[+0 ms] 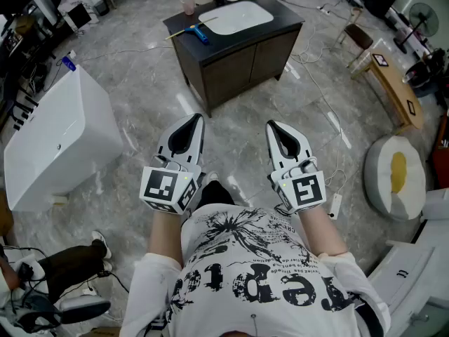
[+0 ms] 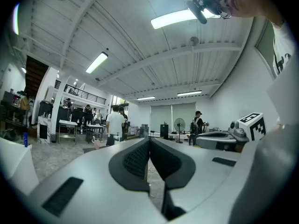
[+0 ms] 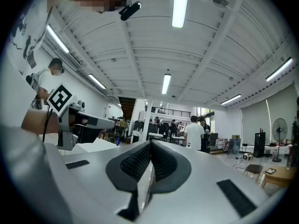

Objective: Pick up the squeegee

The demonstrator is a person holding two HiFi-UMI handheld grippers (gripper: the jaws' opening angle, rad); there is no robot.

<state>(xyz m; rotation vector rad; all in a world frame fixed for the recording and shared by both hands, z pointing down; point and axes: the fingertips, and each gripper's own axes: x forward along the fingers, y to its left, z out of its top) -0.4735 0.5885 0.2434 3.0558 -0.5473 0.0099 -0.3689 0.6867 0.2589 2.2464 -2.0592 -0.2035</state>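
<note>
The left gripper [image 1: 193, 120] and the right gripper [image 1: 273, 126] are held level, side by side, just ahead of the person's chest. This is probably a ready posture, as no reach has yet been made. Each gripper is clenched, its pads pressed together, and nothing is grasped or touched by either. Well apart from them, across the open floor, the squeegee [image 1: 191, 31] lies on the dark bench [image 1: 284, 16], just beside the white basin [image 1: 235, 16].

The squeegee [image 1: 191, 31] is blue and yellow, the cabinet [image 1: 238, 62] dark brown, the floor [image 1: 242, 128] mottled grey.
</note>
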